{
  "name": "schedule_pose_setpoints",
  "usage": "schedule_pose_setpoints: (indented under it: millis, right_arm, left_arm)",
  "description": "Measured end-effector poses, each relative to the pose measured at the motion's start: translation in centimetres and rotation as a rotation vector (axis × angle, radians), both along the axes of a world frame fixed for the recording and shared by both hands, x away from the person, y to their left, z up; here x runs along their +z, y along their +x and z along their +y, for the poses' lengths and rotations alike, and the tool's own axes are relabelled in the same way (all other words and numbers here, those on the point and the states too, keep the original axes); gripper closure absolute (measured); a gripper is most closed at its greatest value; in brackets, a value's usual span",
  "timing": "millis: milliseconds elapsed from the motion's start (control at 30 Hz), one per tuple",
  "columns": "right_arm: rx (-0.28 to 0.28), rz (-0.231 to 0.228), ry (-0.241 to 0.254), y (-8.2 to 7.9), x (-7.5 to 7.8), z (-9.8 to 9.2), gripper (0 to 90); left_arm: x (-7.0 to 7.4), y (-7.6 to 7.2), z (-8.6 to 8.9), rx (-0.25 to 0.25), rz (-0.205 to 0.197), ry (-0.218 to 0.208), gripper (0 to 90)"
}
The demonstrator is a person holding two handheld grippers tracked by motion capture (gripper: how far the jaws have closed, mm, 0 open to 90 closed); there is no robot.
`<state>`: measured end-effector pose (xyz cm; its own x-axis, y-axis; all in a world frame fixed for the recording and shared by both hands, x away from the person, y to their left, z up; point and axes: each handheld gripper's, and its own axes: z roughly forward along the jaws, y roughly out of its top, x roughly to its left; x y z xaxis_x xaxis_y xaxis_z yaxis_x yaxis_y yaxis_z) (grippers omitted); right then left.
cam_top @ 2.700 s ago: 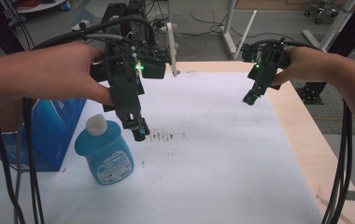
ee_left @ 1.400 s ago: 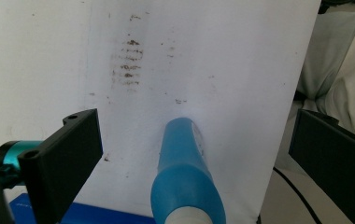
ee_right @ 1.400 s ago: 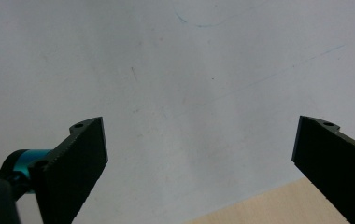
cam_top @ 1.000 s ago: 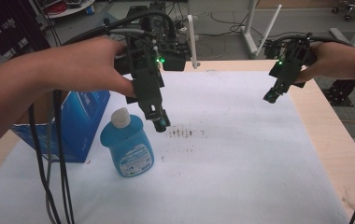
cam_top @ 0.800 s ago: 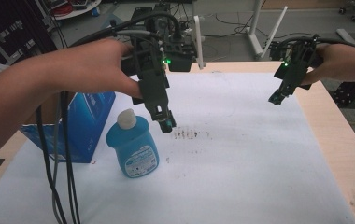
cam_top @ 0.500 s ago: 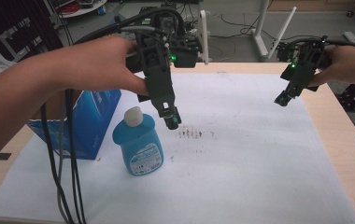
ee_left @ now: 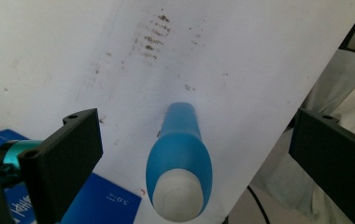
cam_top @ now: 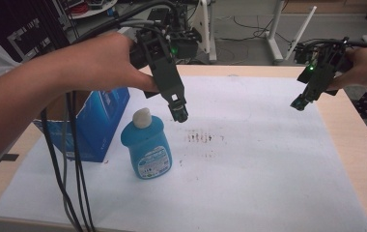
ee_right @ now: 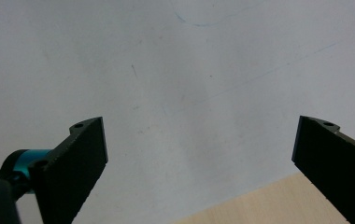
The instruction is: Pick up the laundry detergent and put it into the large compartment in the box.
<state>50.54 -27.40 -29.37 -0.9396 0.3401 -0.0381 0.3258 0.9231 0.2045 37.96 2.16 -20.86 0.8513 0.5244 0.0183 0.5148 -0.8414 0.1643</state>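
Left hand-held gripper (cam_top: 179, 114) — jaws wide — hangs above blue bottle (cam_top: 146, 145).

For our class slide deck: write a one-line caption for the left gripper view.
Open left gripper poised above an upright blue bottle on white paper.

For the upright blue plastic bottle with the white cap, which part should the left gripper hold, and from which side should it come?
Probably the narrow neck just under the white cap of the blue plastic bottle, coming from above. The bottle stands upright, its body is wide and flat, and the left gripper hangs open beside the cap, with the bottle between its jaws in the left gripper view.
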Motion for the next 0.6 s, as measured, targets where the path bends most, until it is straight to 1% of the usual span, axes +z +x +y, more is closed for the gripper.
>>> schedule_pose_setpoints:
  millis: [200, 267, 300, 333, 400, 467, 600]
  right_arm:
    - [0.004, -0.006, 0.006, -0.1, 0.0, -0.2, 2.5]
    - [0.006, -0.006, 0.001, -0.1, 0.0, -0.2, 2.4]
    - [0.006, -0.006, 0.001, -0.1, 0.0, -0.2, 2.4]
    - [0.006, -0.008, 0.004, -0.2, 0.0, -0.3, 2.5]
    - [0.004, -0.007, 0.002, -0.2, 0.0, -0.3, 2.5]
    - [0.005, -0.008, 0.000, -0.3, 0.1, -0.4, 2.5]
    - [0.003, -0.011, 0.000, -0.3, 0.1, -0.5, 2.5]
  left_arm:
    - [0.1, 0.0, 0.7, 0.082, 0.020, 0.001, 2.7]
    - [0.0, 0.0, 1.0, 0.104, 0.027, 0.001, 2.7]
    - [0.0, 0.0, 1.0, 0.104, 0.027, 0.001, 2.7]
    - [-0.1, 0.1, 1.3, 0.136, 0.033, -0.006, 2.7]
    - [-0.1, 0.1, 1.4, 0.144, 0.039, -0.007, 2.7]
    - [-0.2, 0.2, 1.9, 0.162, 0.054, -0.012, 2.7]
    - [-0.3, 0.1, 2.2, 0.157, 0.060, -0.011, 2.7]
